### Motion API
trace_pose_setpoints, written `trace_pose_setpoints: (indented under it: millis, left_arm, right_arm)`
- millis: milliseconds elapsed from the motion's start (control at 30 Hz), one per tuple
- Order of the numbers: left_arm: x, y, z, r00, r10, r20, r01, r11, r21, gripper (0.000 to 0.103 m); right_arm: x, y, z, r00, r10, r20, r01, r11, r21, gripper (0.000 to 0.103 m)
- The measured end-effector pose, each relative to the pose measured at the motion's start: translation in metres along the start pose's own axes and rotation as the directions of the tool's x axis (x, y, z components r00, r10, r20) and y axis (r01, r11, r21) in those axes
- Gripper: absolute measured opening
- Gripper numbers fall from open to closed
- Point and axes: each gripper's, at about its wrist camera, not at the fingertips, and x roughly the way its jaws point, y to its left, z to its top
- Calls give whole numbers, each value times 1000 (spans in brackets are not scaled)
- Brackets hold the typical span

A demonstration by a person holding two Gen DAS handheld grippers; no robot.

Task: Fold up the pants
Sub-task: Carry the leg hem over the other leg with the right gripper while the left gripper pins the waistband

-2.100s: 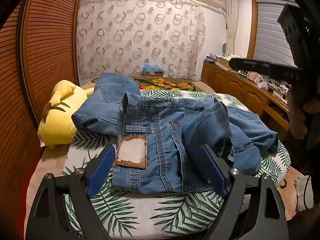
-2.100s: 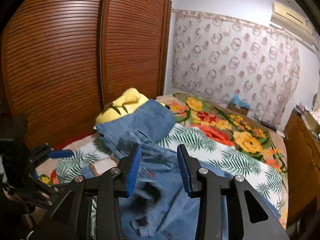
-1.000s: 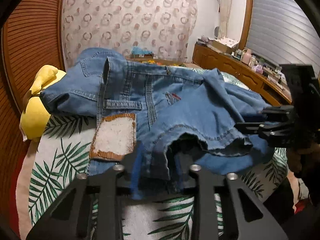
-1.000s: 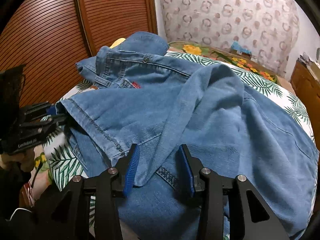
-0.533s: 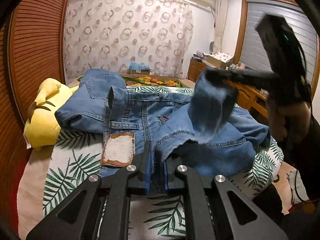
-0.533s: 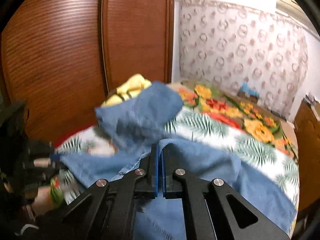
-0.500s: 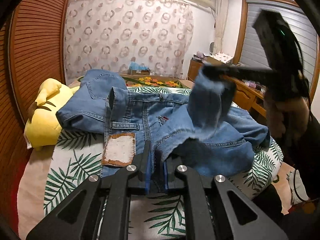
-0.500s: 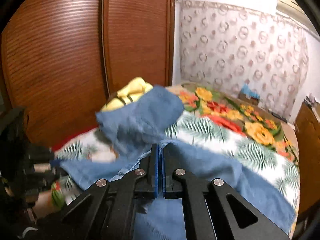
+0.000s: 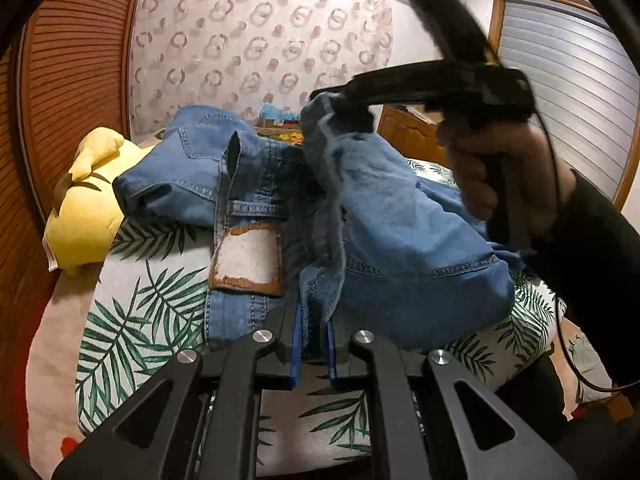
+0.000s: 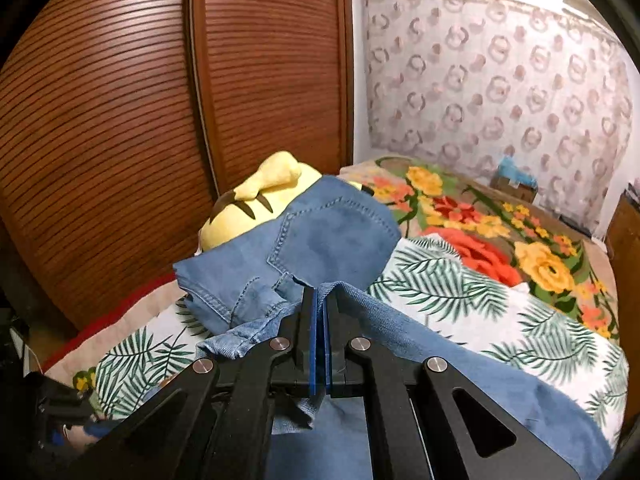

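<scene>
Lifting one leg end of the pants off the bed: this reads as the opening-out step, before any real fold is made. Left gripper sits low at the near edge, its blue pads pinched together on a frayed hem. Right gripper is raised above the heap, jaws clamped on another bit of the same denim, which hangs from it in a bunched drape; the right hand grips its handle. From the right wrist view the right gripper's pads are pressed flat together with cloth caught at their tips. The garment lies crumpled across the leaf-print cover, waistband and leather patch facing up, one part thrown over a yellow plush toy at the far left. Judgement: the task is barely begun. Next move calls for drawing the two held ends apart and up until the leg hangs straight, then laying it flat. Risk: the thin hem slipping from the left pads under tension.
</scene>
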Motion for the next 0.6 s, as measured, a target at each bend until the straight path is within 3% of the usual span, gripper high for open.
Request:
trace_pose_setpoints:
  millis: [467, 600]
  left_arm:
    - [10, 5, -3, 999, 8, -31, -8, 1000, -12, 11]
    - [12, 9, -2, 999, 18, -47, -20, 999, -33, 14]
  right_arm:
    - [30, -7, -8, 999, -9, -52, 10, 1000, 22, 3]
    - [26, -10, -8, 998, -8, -61, 10, 1000, 26, 9]
